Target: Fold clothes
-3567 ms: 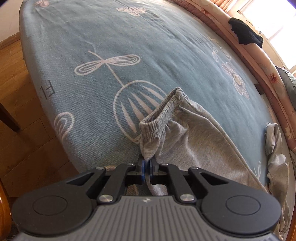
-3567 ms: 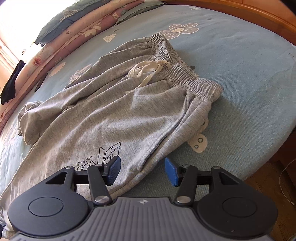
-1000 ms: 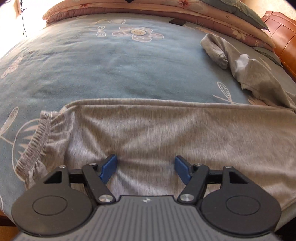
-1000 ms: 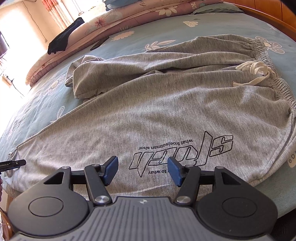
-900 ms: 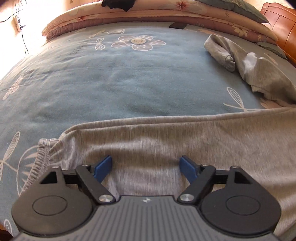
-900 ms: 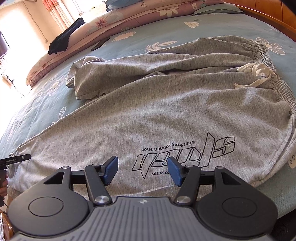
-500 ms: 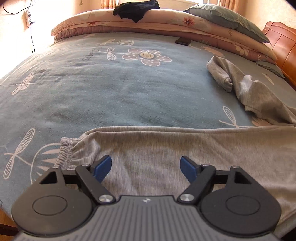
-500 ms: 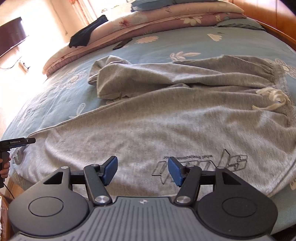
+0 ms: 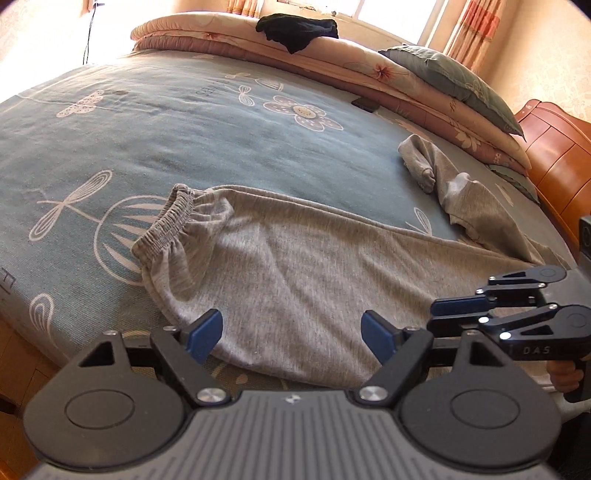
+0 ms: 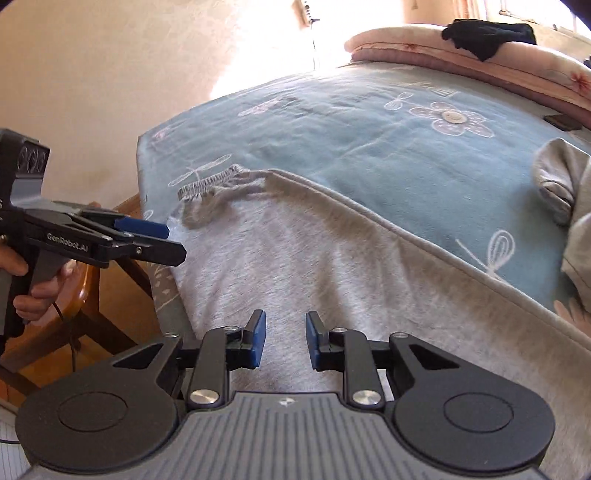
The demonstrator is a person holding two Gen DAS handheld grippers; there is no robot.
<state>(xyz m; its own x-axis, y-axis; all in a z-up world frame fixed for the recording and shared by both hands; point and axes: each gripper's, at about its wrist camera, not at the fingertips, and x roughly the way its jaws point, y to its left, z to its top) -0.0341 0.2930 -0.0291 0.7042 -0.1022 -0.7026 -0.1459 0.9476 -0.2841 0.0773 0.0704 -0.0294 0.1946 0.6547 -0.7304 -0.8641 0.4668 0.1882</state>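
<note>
the left gripper sits at the bottom of the left view, jaws wide apart and empty, hovering over the near edge of the grey trousers. the right gripper sits at the bottom of the right view; its jaws have just been closing to a narrow gap, with cloth lying below them but nothing pinched between the pads. in the left view it shows side-on at lower right.

the trousers lie along the near edge of the bed, one leg spread flat, its cuff at centre left of the left view. the other leg lies bunched at the right, farther back.

this looks like the stage between smoothing one leg and making a fold. the next move likely calls for each gripper to take a fresh hold, perhaps at the cuff and mid-leg, pinching both layers cleanly.

beyond, the teal sheet has pale flower prints. a rolled quilt crosses the top of the frame with a black garment on it, a pillow beside it, and a wooden headboard at far right.
</note>
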